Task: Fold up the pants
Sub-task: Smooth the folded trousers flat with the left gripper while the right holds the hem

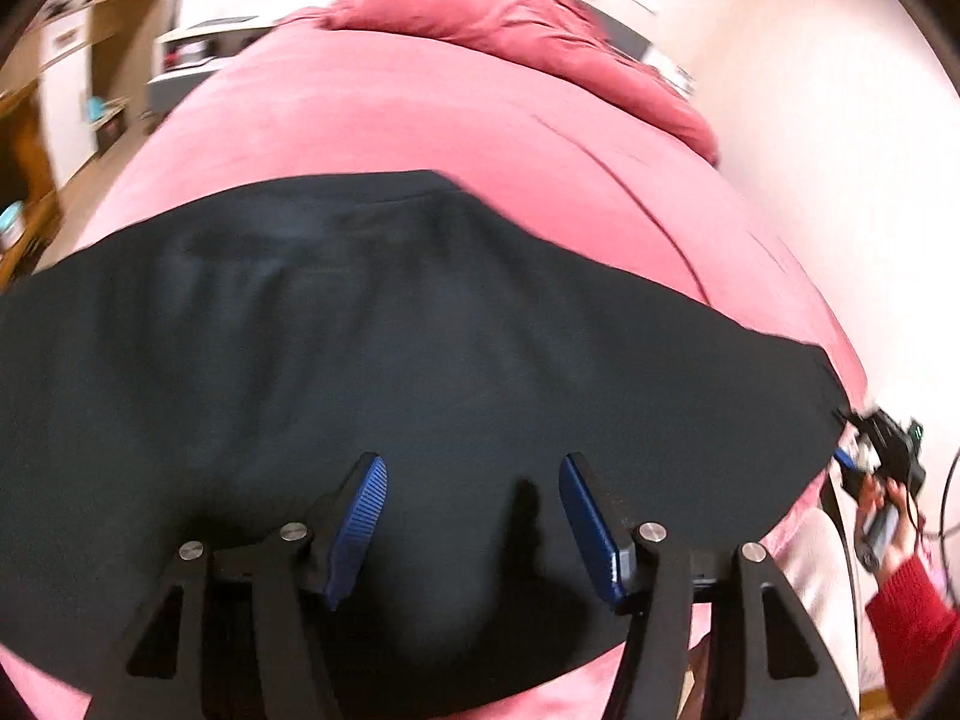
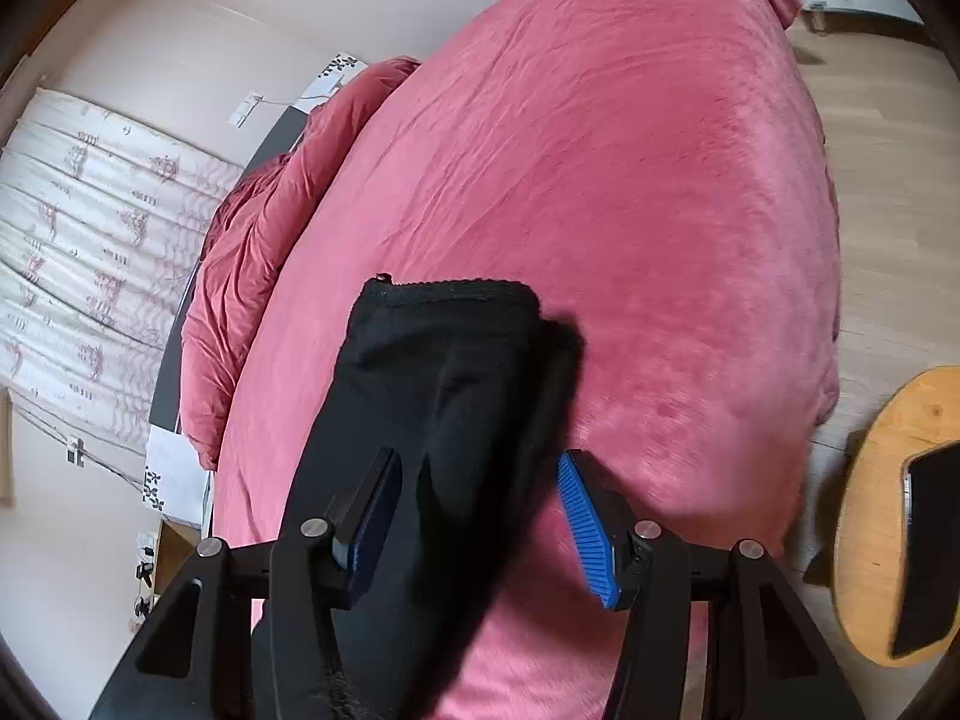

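Black pants (image 1: 372,348) lie spread flat across a pink bed in the left wrist view. My left gripper (image 1: 474,474) is open just above the near part of the pants, holding nothing. In the right wrist view a narrow end of the pants (image 2: 444,372) with a hemmed edge stretches away over the bed. My right gripper (image 2: 480,474) is open over this end, the cloth lying between its blue fingers (image 2: 585,525) without being pinched. The right gripper also shows at the right edge of the left wrist view (image 1: 882,450), in a red-sleeved hand.
The pink bed cover (image 2: 630,180) fills both views. A bunched pink duvet (image 1: 480,18) lies at the bed's far end, against the wall. A round wooden stool with a dark object (image 2: 888,510) stands on the floor to the right. Shelves (image 1: 72,90) stand at the left.
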A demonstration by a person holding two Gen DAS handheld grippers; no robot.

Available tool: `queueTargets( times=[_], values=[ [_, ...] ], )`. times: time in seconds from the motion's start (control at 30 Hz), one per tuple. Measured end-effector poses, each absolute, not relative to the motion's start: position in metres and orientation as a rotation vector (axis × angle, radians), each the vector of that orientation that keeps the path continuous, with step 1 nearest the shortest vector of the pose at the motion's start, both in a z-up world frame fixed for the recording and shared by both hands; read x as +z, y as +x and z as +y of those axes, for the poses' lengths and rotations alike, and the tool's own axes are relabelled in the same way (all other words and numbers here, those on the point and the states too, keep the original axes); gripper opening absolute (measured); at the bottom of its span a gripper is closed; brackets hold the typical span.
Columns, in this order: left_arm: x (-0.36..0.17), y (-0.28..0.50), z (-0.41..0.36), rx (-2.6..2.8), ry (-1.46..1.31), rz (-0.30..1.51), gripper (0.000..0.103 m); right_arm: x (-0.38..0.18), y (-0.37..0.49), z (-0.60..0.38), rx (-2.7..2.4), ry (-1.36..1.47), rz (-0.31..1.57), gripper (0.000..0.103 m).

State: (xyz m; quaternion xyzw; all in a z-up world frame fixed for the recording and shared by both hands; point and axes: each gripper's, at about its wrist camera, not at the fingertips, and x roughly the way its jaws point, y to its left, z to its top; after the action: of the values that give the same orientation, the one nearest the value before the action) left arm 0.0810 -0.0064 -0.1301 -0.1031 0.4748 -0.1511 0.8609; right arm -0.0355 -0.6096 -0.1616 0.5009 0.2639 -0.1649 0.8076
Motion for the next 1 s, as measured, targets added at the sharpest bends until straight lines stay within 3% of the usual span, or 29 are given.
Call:
queueTargets(
  times=[0.4, 0.47, 0.5, 0.63, 0.7, 0.83, 0.97, 1.0],
  values=[
    [-0.149, 0.094, -0.036, -0.279, -0.084, 1.051, 0.062, -0.149, 0.005, -0.597, -0.401, 0.852, 0.676, 0.055],
    [-0.149, 0.094, -0.042, -0.279, -0.065, 1.049, 0.062, -0.147, 0.007, -0.596, -0.417, 0.824, 0.681, 0.046],
    [-0.150, 0.093, -0.044, -0.277, -0.067, 1.050, 0.062, -0.145, 0.008, -0.596, -0.428, 0.804, 0.686, 0.037],
    [-0.152, 0.092, -0.047, -0.269, -0.087, 1.060, 0.062, -0.129, 0.013, -0.588, -0.468, 0.708, 0.705, 0.022],
    [-0.154, 0.093, -0.047, -0.267, -0.093, 1.066, 0.062, -0.111, 0.016, -0.576, -0.500, 0.609, 0.703, 0.019],
    [-0.150, 0.095, -0.046, -0.272, -0.102, 1.071, 0.062, -0.090, 0.013, -0.561, -0.562, 0.497, 0.683, 0.018],
    [-0.151, 0.096, -0.040, -0.275, -0.105, 1.067, 0.062, -0.124, 0.019, -0.576, -0.603, 0.611, 0.775, 0.020],
    [-0.151, 0.096, -0.039, -0.276, -0.104, 1.068, 0.062, -0.131, 0.018, -0.580, -0.603, 0.658, 0.783, 0.024]
  ],
)
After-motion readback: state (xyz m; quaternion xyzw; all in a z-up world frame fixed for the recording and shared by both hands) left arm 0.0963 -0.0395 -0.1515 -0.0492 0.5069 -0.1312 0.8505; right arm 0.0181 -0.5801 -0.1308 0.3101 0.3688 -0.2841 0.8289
